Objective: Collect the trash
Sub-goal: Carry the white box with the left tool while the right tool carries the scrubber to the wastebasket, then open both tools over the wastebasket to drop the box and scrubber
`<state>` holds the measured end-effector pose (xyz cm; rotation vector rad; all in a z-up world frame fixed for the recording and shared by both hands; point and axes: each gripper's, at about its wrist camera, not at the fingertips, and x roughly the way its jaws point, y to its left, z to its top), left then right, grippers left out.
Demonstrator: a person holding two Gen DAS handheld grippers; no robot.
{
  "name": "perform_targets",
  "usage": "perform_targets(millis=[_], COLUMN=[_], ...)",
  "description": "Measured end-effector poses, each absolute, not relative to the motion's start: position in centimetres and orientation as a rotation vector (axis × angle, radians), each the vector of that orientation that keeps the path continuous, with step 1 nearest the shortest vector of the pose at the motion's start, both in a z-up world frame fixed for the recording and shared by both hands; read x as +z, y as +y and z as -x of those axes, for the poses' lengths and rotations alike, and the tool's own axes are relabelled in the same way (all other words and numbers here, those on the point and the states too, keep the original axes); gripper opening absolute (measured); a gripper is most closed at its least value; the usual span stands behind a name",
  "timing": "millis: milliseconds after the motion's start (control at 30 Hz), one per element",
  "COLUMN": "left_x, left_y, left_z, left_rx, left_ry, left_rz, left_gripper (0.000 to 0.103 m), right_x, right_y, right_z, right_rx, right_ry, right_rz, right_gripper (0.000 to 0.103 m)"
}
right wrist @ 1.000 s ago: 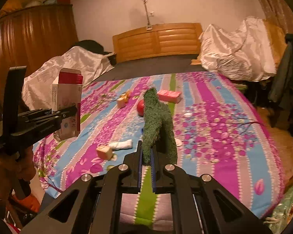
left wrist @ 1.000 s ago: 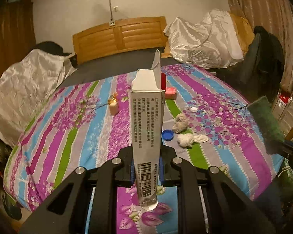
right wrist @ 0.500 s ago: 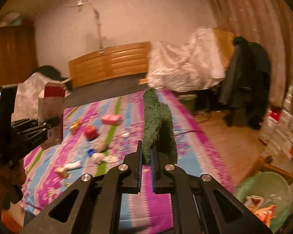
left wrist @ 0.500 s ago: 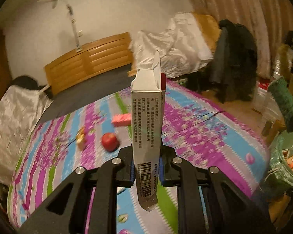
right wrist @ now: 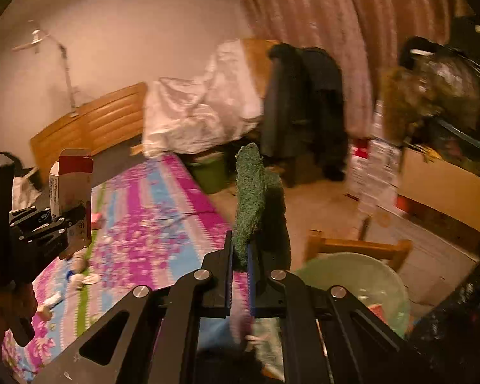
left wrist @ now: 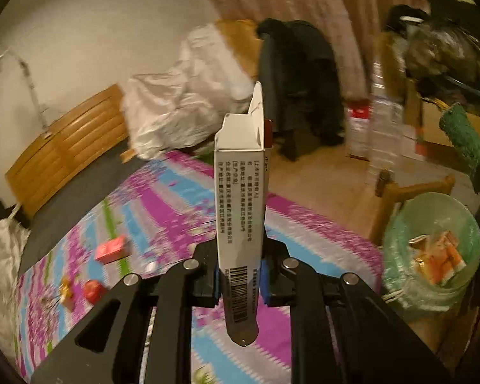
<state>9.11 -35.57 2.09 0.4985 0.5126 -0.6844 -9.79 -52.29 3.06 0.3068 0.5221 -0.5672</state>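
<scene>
Both views swung off the bed (left wrist: 163, 211) toward green bin (left wrist: 431, 249) at 4 o'clock. Left tongs (left wrist: 240, 275) pinching carton (left wrist: 240, 198), right tongs (right wrist: 240, 272) pinching green scrap (right wrist: 249, 198); centre each over bin before release.

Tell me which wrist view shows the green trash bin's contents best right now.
The left wrist view: the green trash bin sits at right with its mouth open to the camera, orange-and-white wrappers visible inside. In the right wrist view the bin is half hidden behind the right tongs.
</scene>
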Motion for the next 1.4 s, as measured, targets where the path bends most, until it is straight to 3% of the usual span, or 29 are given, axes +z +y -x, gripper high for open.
perform_targets(millis=[700,1300,1367,1400], left_x=[-2.9,-6.1,-6.3,-6.5], left_y=[-53.9,-55.9,-56.3,-56.5], left_z=[-0.7,1.1,1.3,1.3], left_rx=[-1.015,-1.244,-1.270,-1.265], left_ry=[0.480,0.672,0.682,0.675], left_rz=[-0.736,-0.719,-0.710,-0.707], left_gripper=[0.016,0.016,0.019,0.031], right_x=[-1.8,-5.8,-5.8,-6.0], right_y=[-62.0,-62.8,-63.1,-63.2], right_z=[18.9,20.2,19.6,19.2], right_rx=[-0.875,-0.843,-0.815,-0.794], right_ry=[0.605,0.639,0.642,0.647], right_rz=[-0.470,-0.593,-0.583,-0.575], right_gripper=[0.008,0.008,0.009,0.012])
